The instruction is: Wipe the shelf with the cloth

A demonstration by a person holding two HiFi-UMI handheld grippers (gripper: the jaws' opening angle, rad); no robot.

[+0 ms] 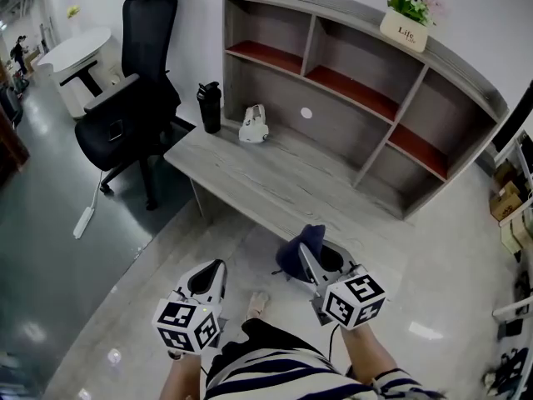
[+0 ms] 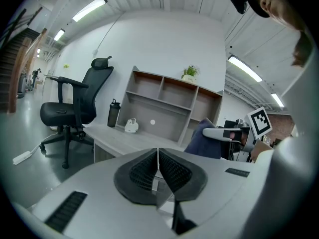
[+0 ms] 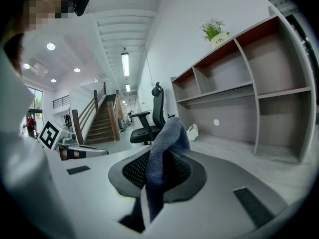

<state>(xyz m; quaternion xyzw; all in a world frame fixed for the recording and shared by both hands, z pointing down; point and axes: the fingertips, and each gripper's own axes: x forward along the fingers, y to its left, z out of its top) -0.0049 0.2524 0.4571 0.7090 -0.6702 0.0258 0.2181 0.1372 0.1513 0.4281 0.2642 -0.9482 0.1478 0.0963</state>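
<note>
Nearest, the person's striped top (image 1: 266,365) filled the bottom of the head view, with both grippers just ahead of it. Beyond them stood the curved grey shelf unit with red-brown boards (image 1: 333,123) on its pale grey desk (image 1: 275,182), not yet wiped. The right gripper (image 1: 306,258) was clamped on a dark blue cloth (image 3: 167,133), short of the desk edge. The left gripper (image 2: 158,159) had its jaws pressed together on nothing. Soft, light and floppy, probably towelling, the cloth should wipe best gripped mid-fold with plenty hanging free.

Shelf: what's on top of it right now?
One small potted plant in a white pot, near the right end of the shelf top. The top board covers the upper backs of the compartments beneath.
</note>
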